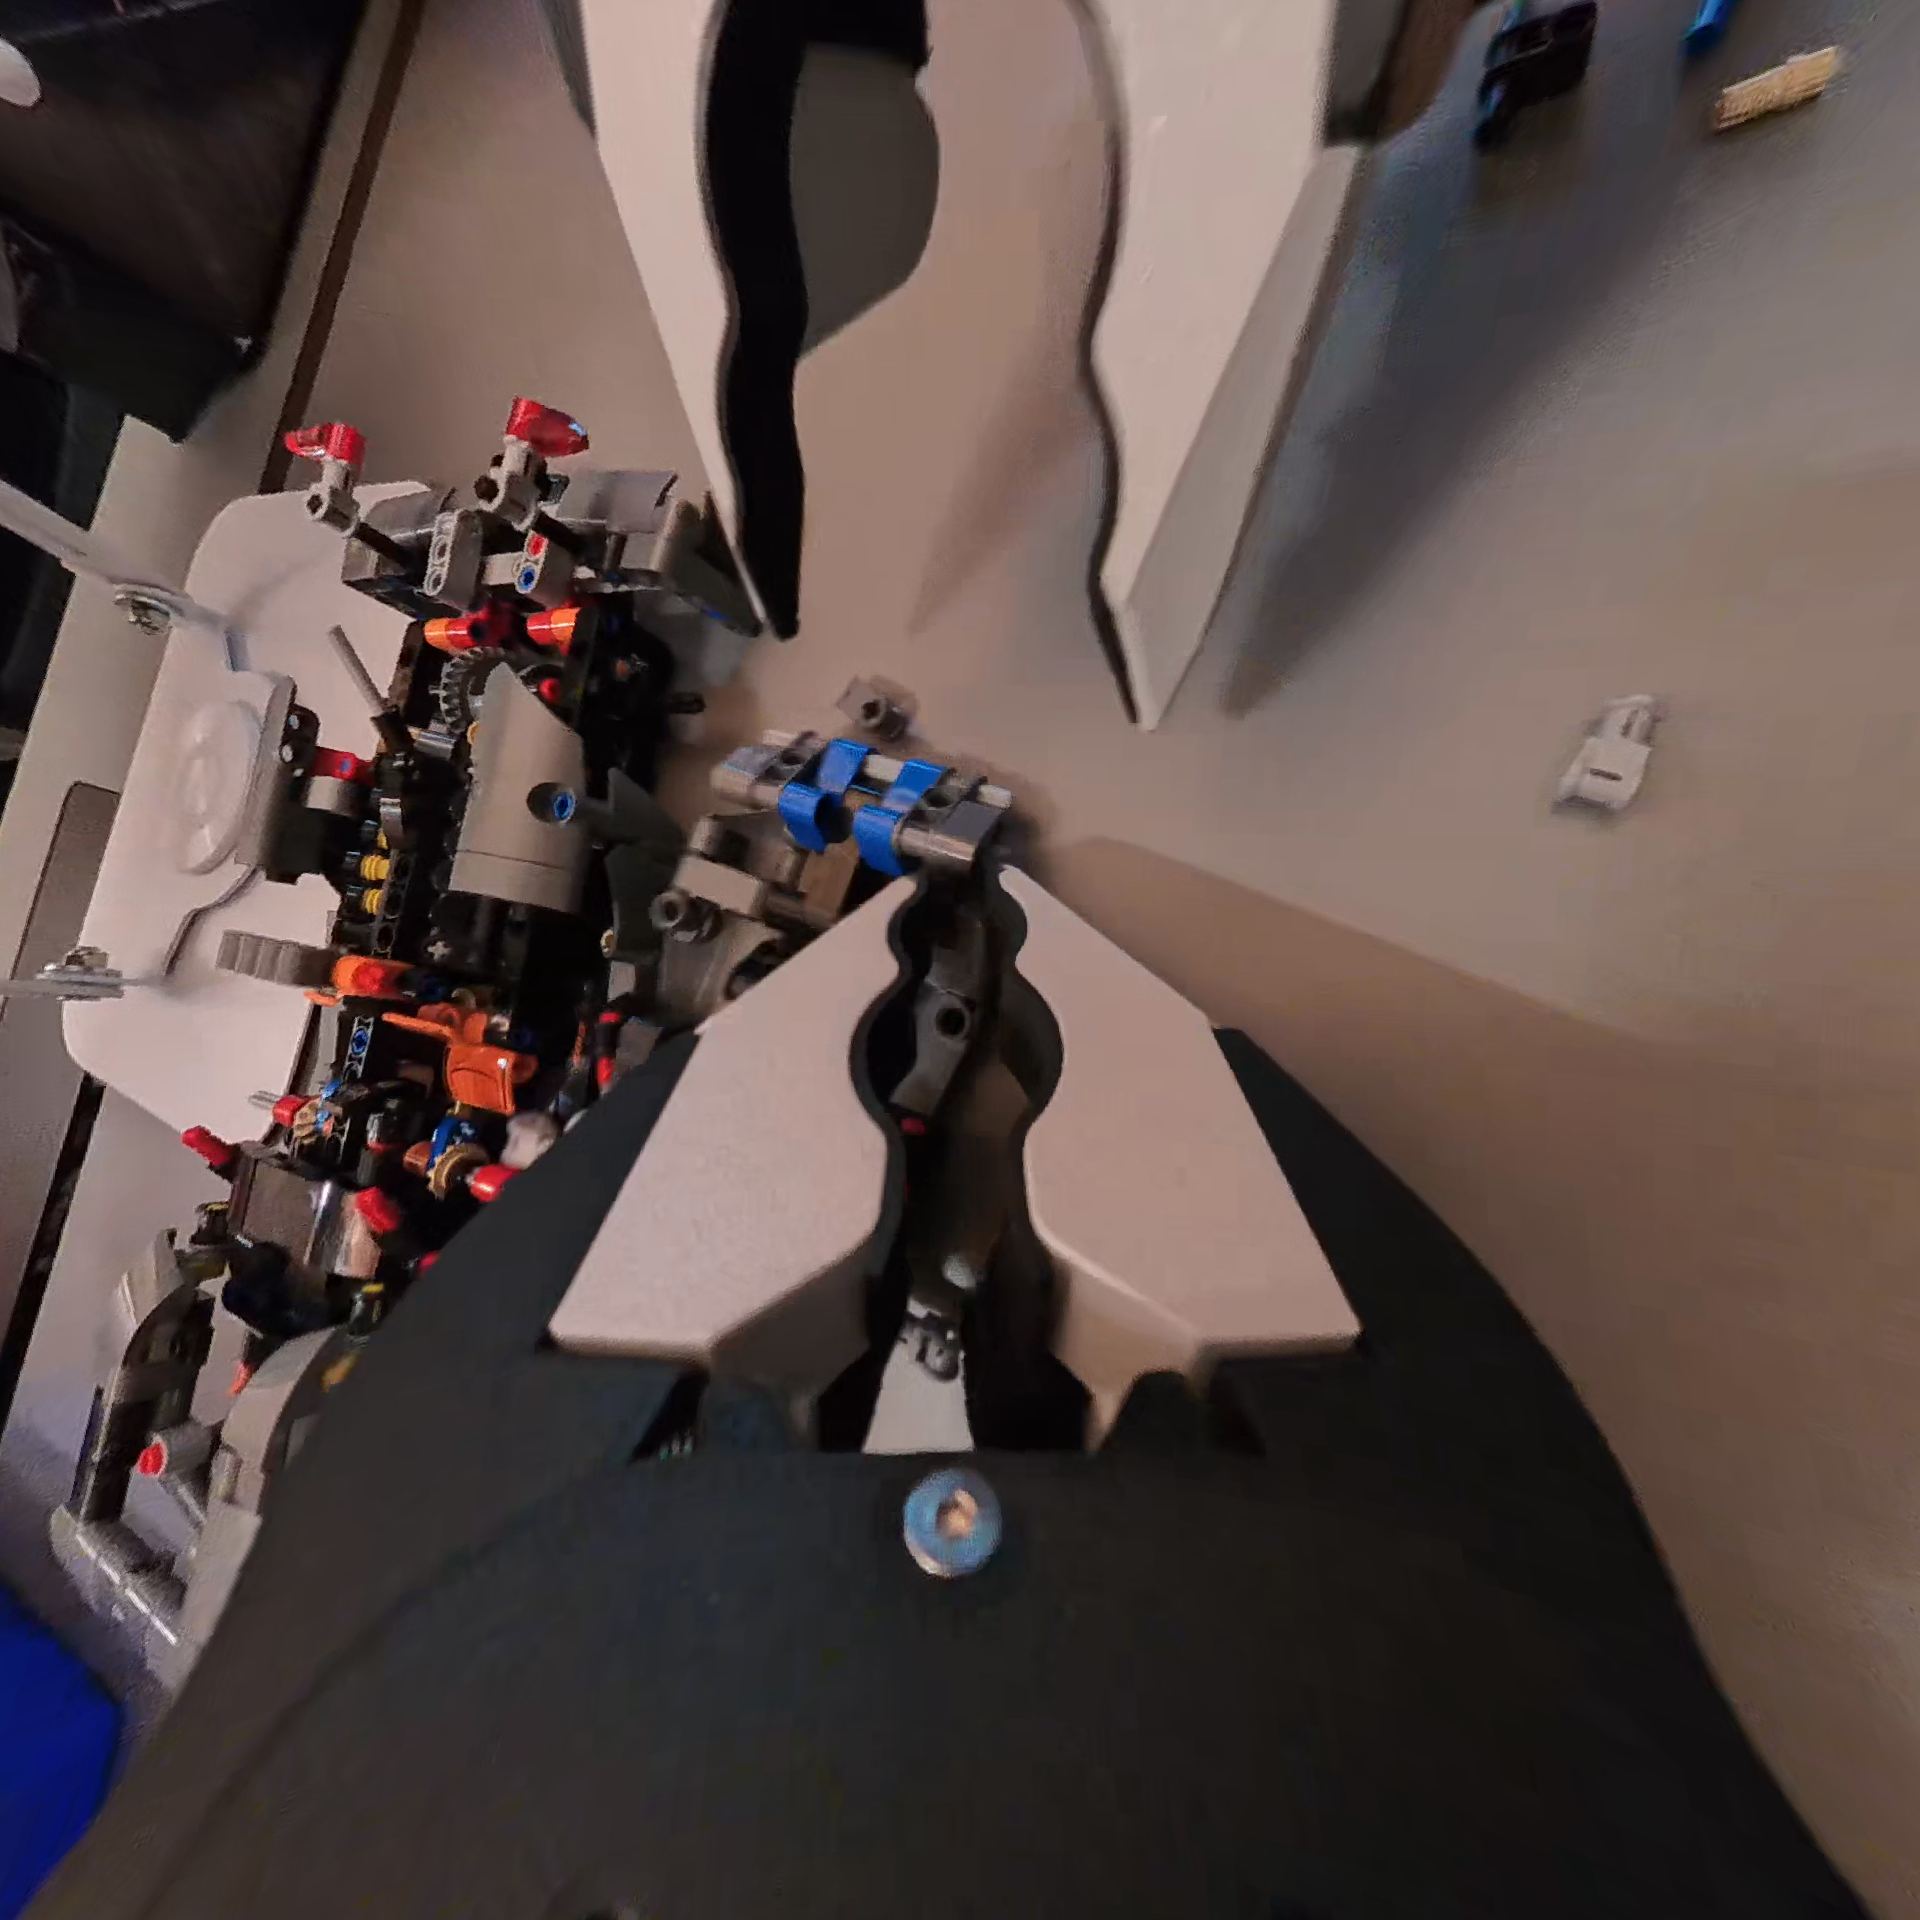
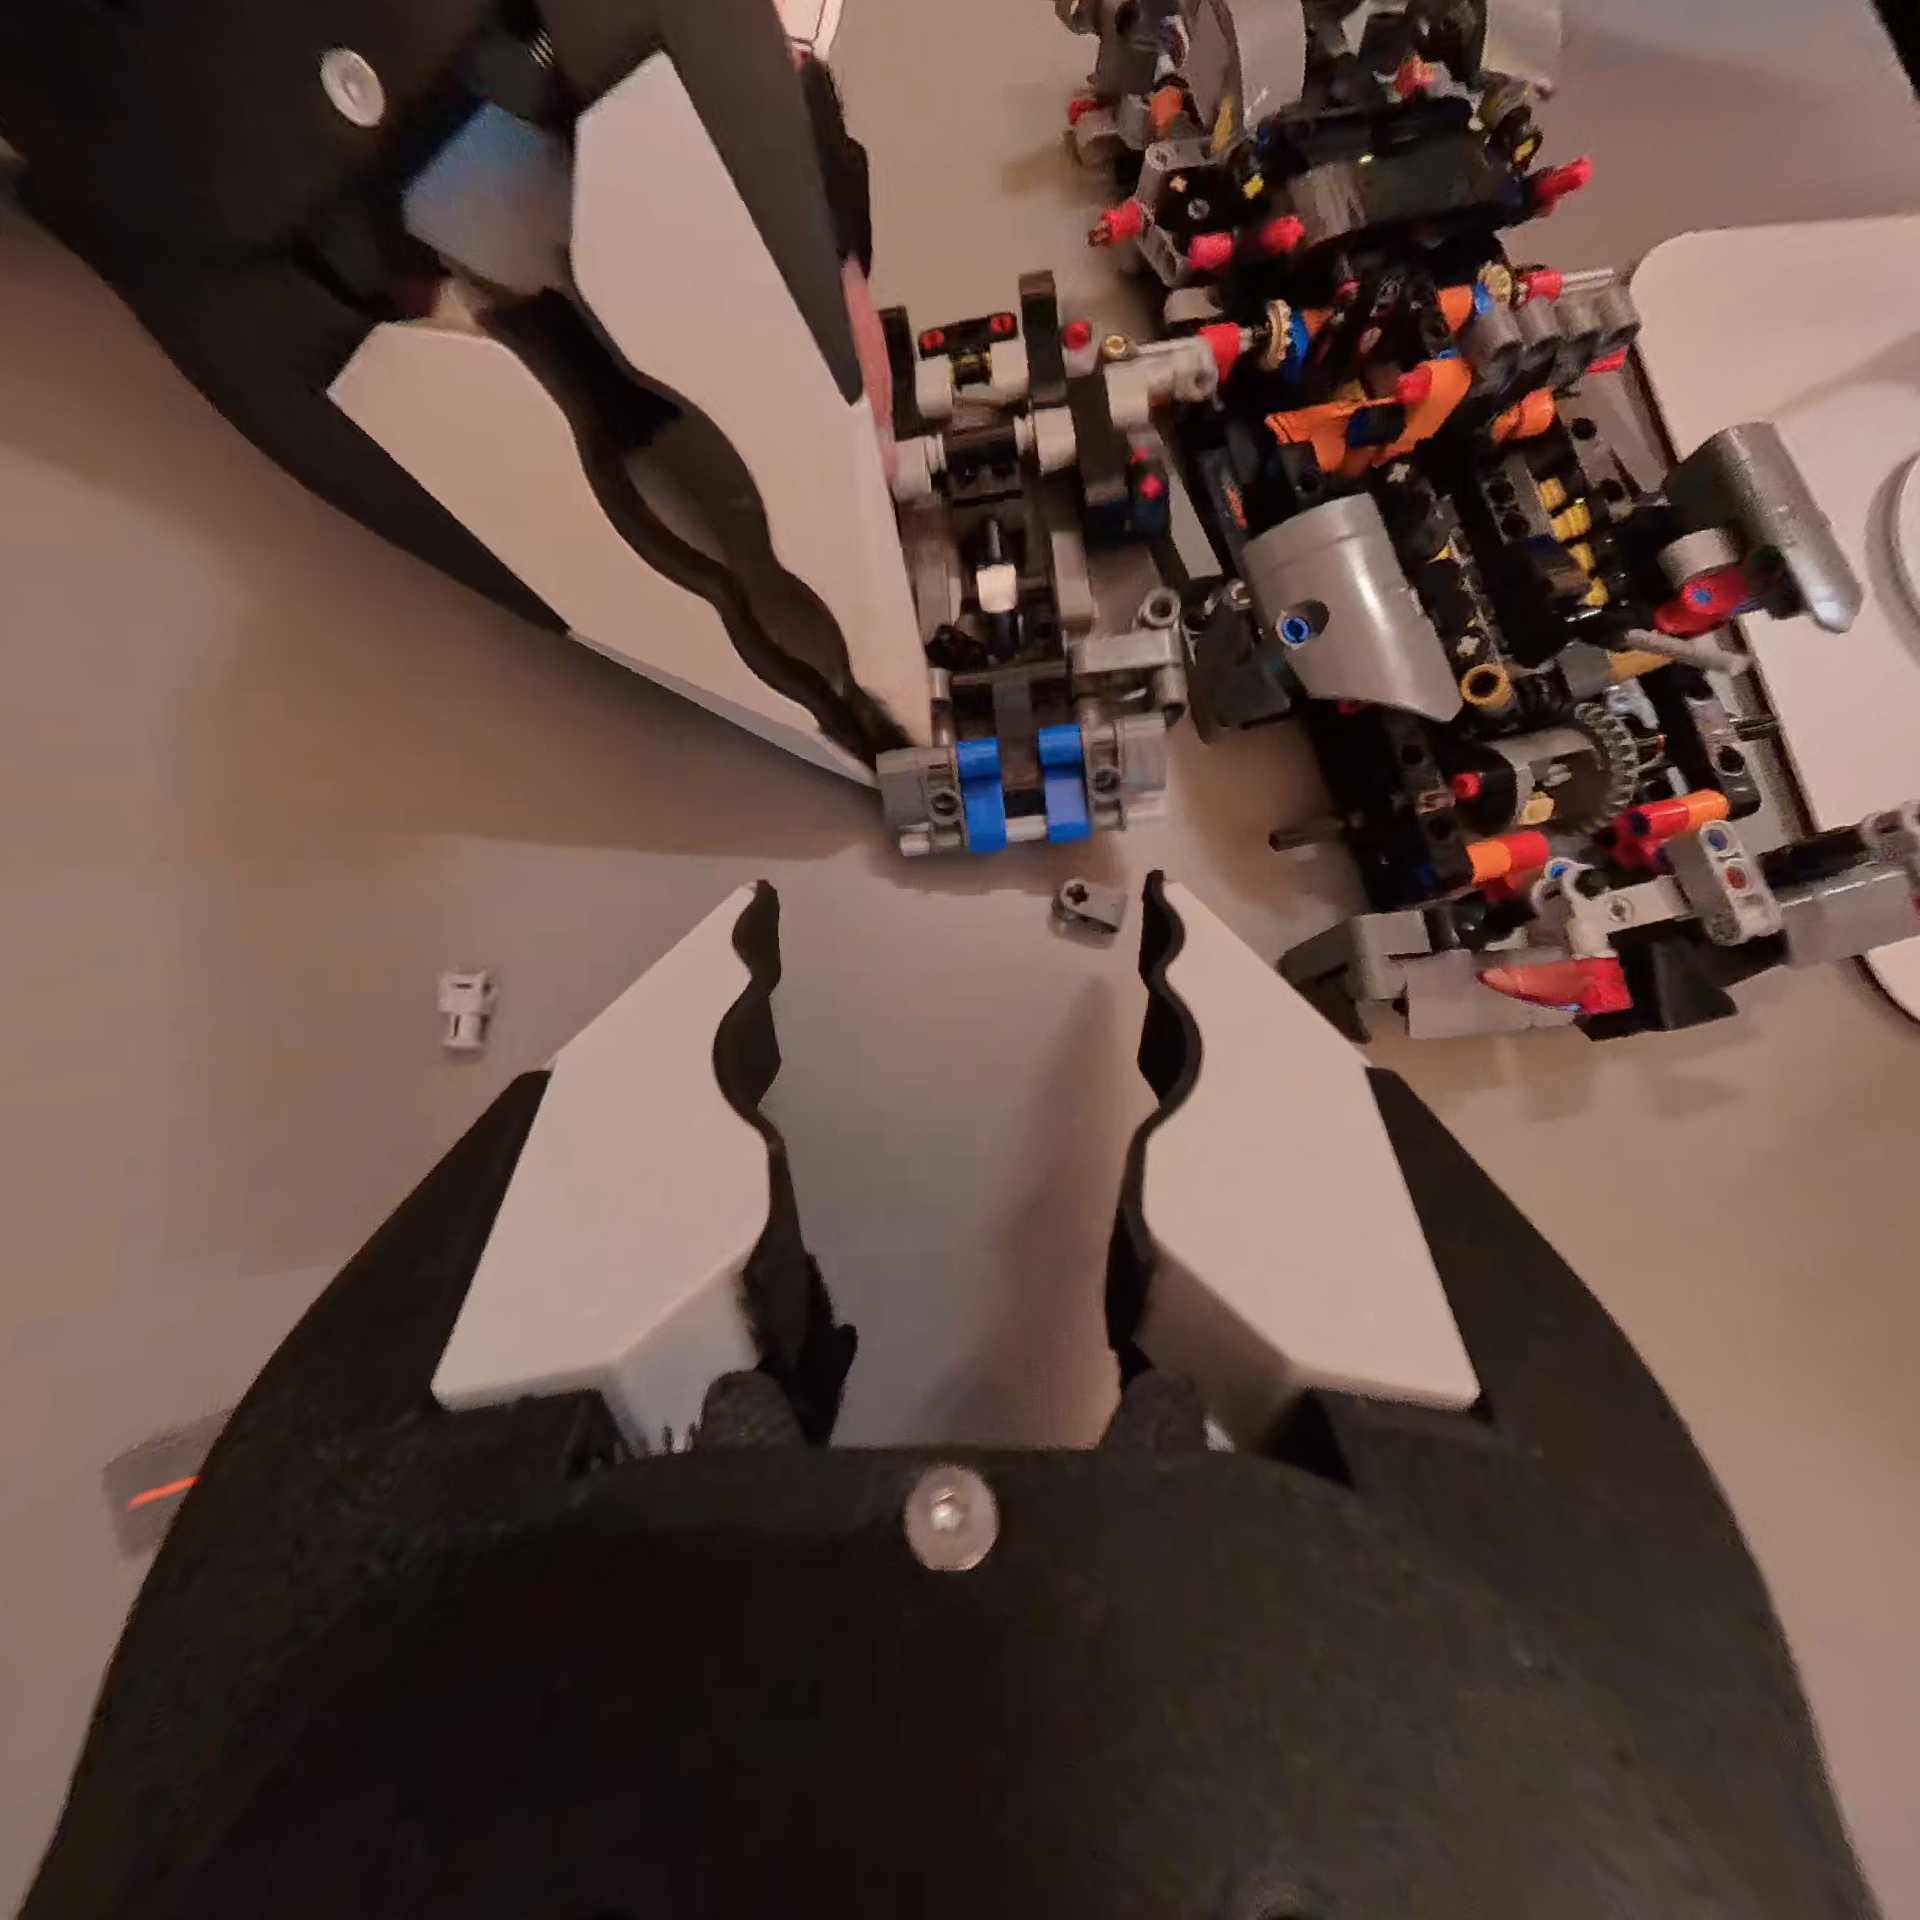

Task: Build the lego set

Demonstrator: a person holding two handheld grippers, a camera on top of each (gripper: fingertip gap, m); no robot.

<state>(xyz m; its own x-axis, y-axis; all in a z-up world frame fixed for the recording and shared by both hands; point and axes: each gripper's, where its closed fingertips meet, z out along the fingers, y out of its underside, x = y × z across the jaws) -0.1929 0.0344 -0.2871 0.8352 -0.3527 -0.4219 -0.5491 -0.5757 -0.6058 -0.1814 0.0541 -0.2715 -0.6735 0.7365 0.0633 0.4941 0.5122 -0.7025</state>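
Apparently, left tongs (image 1: 951, 883) clamped on subassembly (image 1: 883, 800).

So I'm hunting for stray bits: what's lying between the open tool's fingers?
Only bare table shows between the right tool's fingers. A small dark grey piece lies just past its tips. Anything under the tool's black body is hidden.

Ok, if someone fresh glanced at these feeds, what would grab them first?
Probably the big lego build, a dense black and grey mass with orange and red pins, on the right of the right wrist view. Next, the left gripper shut on the grey sub-assembly with two blue clips, while the right gripper hangs open.
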